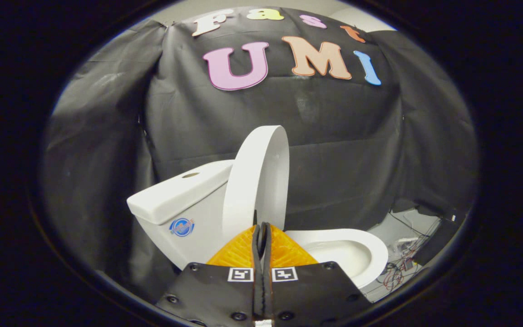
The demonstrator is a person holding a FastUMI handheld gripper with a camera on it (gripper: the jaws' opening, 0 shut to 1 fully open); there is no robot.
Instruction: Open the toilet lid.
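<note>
The claw (261, 227) has its two fingers (256, 254) pressed flat together, with no gap showing between them and nothing caught in the pinch. Their tips sit right at the foot of the toilet lid (252, 181), close to its lower edge; whether they touch it cannot be told. The lid stands raised, nearly upright, and leans back against the tank (184, 195), so it is seen mostly edge-on with its inner face turned toward the bowl. The tank lies to the left of the fingers and carries a small round sticker (181, 226) on its side and a button recess (190, 175) on its top. To the right of the fingers and just beyond them the bowl (370, 250) lies open, its white rim curving round a pale hollow. Dark cloth (334, 150) hangs behind the toilet as a wall. On the floor (397, 231) past the bowl, further right, lies a tangle of thin wires (395, 272) beside a dark flat box (434, 243).
</note>
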